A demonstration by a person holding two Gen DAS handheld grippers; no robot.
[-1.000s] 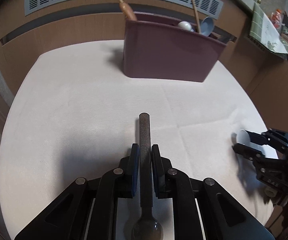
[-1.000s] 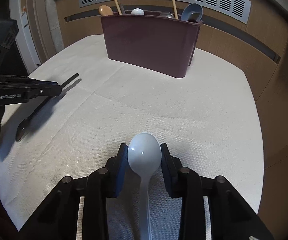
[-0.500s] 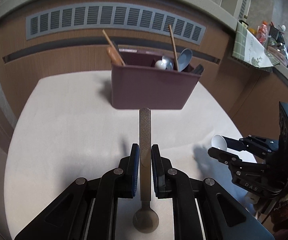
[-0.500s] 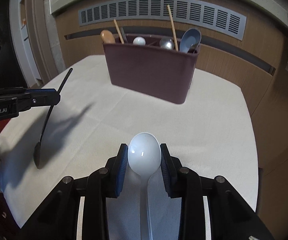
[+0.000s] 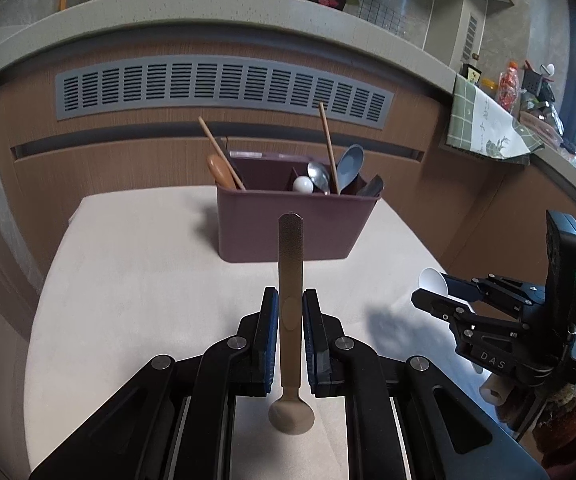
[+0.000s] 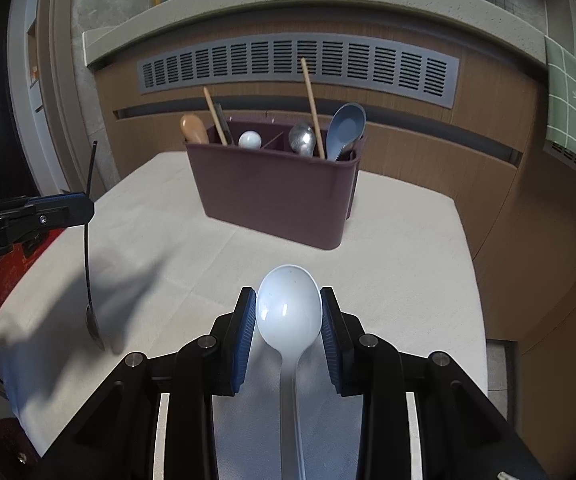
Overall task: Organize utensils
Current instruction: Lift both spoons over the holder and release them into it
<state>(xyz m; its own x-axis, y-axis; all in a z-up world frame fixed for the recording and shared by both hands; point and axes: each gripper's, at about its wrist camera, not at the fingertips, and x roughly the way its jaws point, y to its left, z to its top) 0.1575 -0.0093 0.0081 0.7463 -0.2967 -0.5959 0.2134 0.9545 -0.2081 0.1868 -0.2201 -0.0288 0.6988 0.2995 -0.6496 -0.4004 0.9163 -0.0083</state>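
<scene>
A dark metal spoon [image 5: 290,292] is clamped by its handle in the left tongs [image 5: 290,312] — the handle end points up toward the caddy [image 5: 294,222], and the bowl hangs below the pads, clear of the surface [image 5: 135,280]. Seen from the right wrist, the same spoon [image 6: 89,236] is held nearly upright above the left edge of the surface [image 6: 408,248], with the left tongs [image 6: 75,208] closed around mid-handle.

A white plastic spoon [image 6: 289,312] is gripped in the right tongs [image 6: 288,312], its bowl pinched between the blue pads and its handle running back toward the camera. In the left view, the right tongs [image 5: 434,294] are seen over the right edge of the surface, the white bowl [image 5: 432,282] poking out ahead.

The maroon caddy [image 6: 275,196] stands at the far edge of the surface, divided into compartments. Chopsticks [image 6: 312,108], a wooden spoon [image 6: 193,128], a steel spoon [image 6: 303,138], a grey-blue ladle spoon [image 6: 346,124] and a white round end [image 6: 249,139] are held in it — which compartment each occupies cannot be told exactly.
</scene>
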